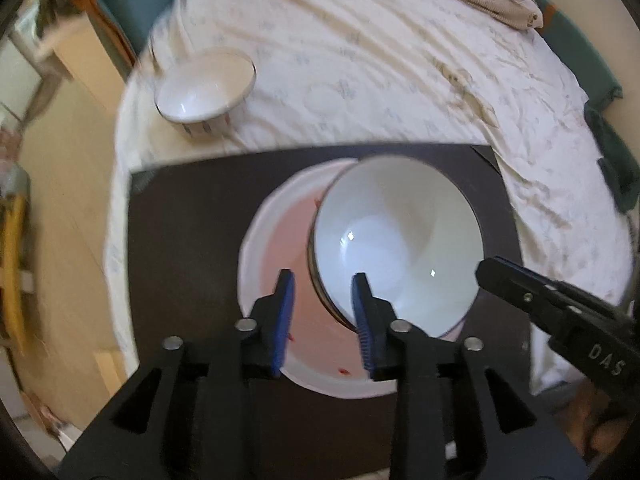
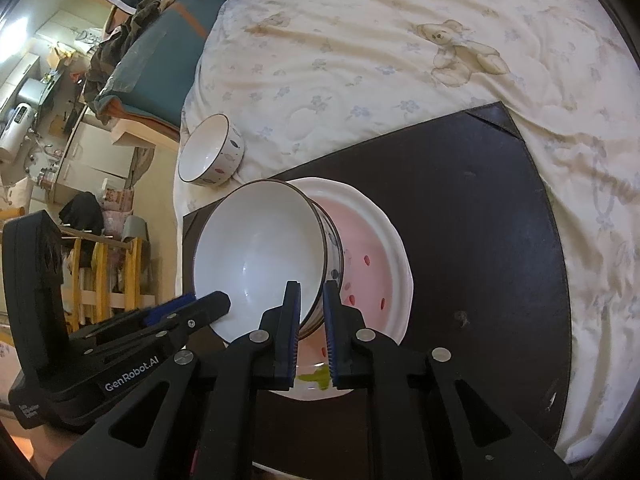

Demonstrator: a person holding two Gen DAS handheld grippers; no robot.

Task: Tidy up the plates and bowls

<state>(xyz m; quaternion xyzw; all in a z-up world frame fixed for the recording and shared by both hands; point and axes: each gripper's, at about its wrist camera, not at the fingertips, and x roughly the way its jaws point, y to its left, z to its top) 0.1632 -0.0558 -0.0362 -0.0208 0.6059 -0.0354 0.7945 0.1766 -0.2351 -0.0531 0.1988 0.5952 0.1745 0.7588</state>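
White bowl [image 2: 256, 264] pinched by right claw [image 2: 311, 334], hiding much of pink plate [image 2: 372, 276], left claw [image 1: 322, 320] parted, empty.

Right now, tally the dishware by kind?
Bowls: 2 — large white ceramic bowl with dark rim, gripped at its rim by the right gripper, over the plate; small white patterned bowl on the bedsheet.
Plates: 1 — white plate with pink watermelon-print centre on the dark mat.
Total: 3
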